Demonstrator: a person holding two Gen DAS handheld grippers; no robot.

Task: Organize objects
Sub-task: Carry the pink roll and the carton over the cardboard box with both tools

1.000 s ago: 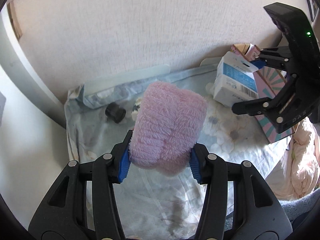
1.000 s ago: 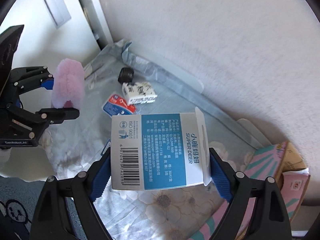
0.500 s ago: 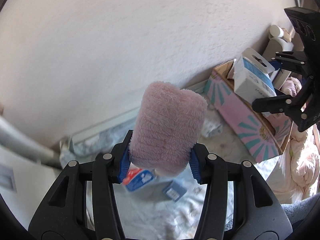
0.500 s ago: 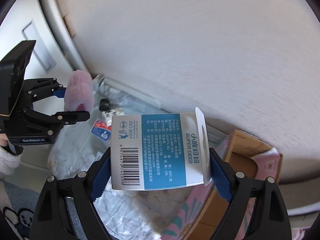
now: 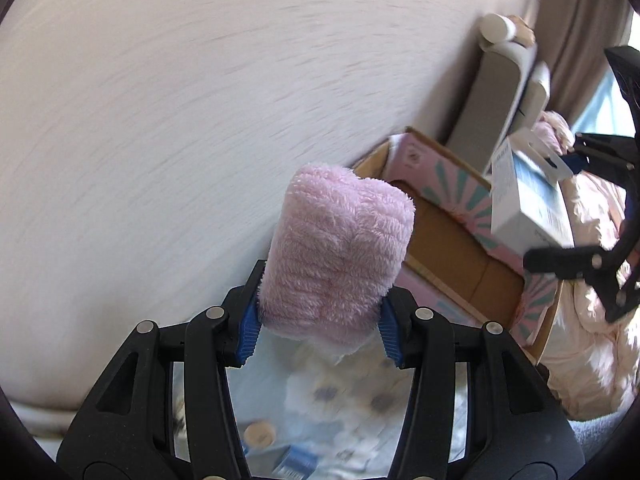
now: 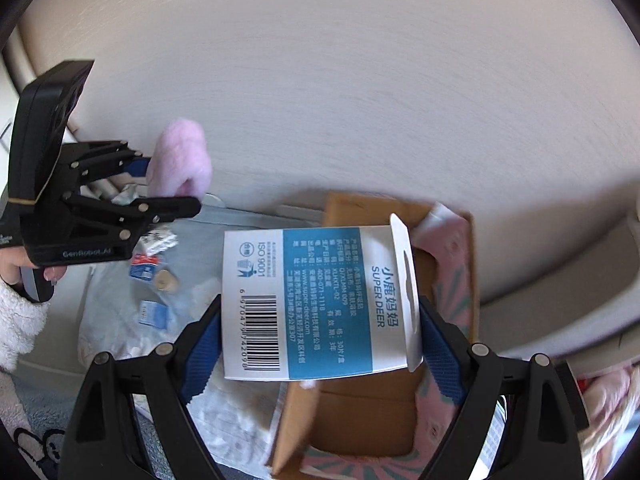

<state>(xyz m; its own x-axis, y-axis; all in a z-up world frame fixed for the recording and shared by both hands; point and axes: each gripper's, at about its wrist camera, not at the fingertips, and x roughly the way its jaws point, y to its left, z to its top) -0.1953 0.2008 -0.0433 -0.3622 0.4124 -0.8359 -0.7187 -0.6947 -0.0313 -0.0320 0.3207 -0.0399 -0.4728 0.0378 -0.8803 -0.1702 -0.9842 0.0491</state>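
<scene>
Above the open pink-and-teal cardboard box (image 6: 448, 280), right gripper (image 6: 320, 340) clenched on white-and-blue barcoded carton (image 6: 316, 304), likely poised for dropping in; left gripper (image 5: 320, 320) clamped on fluffy pink rolled cloth (image 5: 340, 248), held short of the box, probably queued next. Only from right wrist: small packets (image 6: 154, 314) on floral sheet (image 6: 112, 320); only from left: grey padded headboard (image 5: 500, 92).

I'm gripping the white-and-blue carton (image 6: 316, 304) in my right gripper (image 6: 320, 344), hovering over the open cardboard box (image 6: 360, 420); my left gripper (image 6: 160, 188), off to the left, is clamping the pink fuzzy roll (image 6: 180, 160).
</scene>
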